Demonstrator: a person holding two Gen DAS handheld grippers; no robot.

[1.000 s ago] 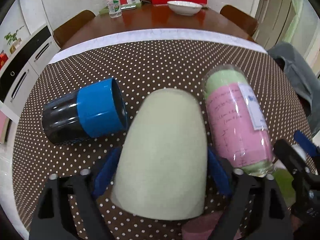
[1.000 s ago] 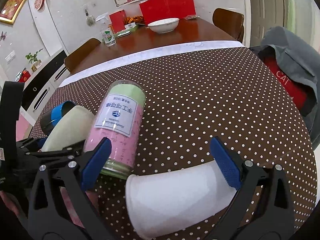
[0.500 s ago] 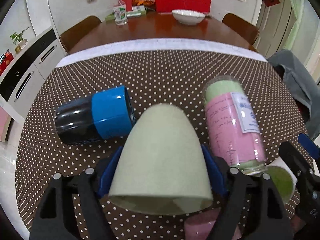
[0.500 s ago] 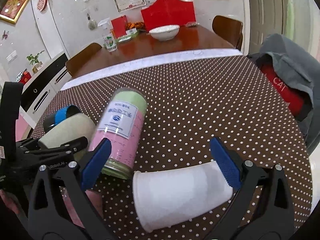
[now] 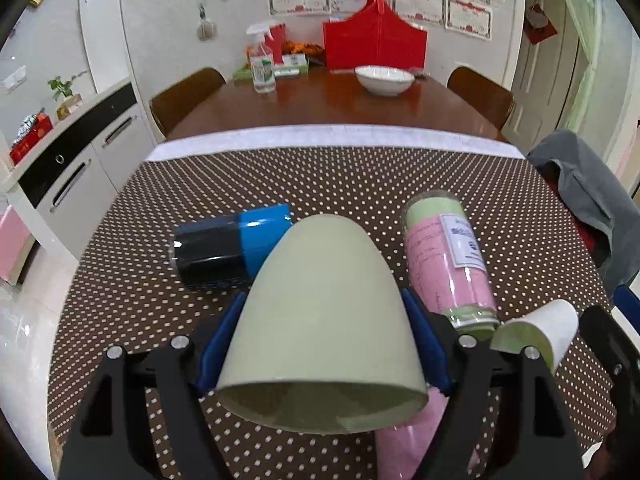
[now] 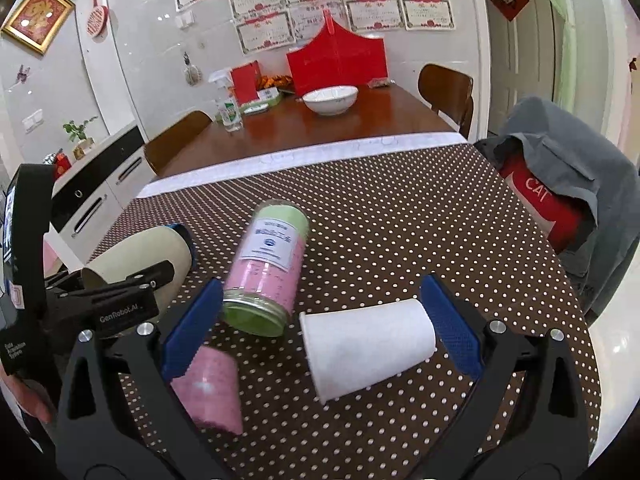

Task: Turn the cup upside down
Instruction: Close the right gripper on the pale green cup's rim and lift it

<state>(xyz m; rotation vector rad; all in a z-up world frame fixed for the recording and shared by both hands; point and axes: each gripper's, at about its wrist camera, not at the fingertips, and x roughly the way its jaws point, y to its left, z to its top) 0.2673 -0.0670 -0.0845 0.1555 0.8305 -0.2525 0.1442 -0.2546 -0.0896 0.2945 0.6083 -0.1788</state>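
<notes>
My left gripper (image 5: 322, 336) is shut on a pale green cup (image 5: 320, 320), held off the dotted tablecloth with its open mouth towards the camera; it also shows in the right wrist view (image 6: 140, 256). My right gripper (image 6: 320, 320) is open, its blue pads on either side of a white paper cup (image 6: 368, 348) that lies on its side, mouth to the left. That white cup shows at the right in the left wrist view (image 5: 540, 332).
A pink-and-green jar (image 6: 268, 268) lies on its side between the cups. A black-and-blue cup (image 5: 228, 244) lies left of the green cup. A pink cup (image 6: 212, 388) lies near the front edge. A chair with grey clothing (image 6: 568, 184) stands right.
The left gripper has lifted the green cup and tipped its mouth down towards the camera. The right gripper has pulled back and up from the white cup, which still lies on the cloth.
</notes>
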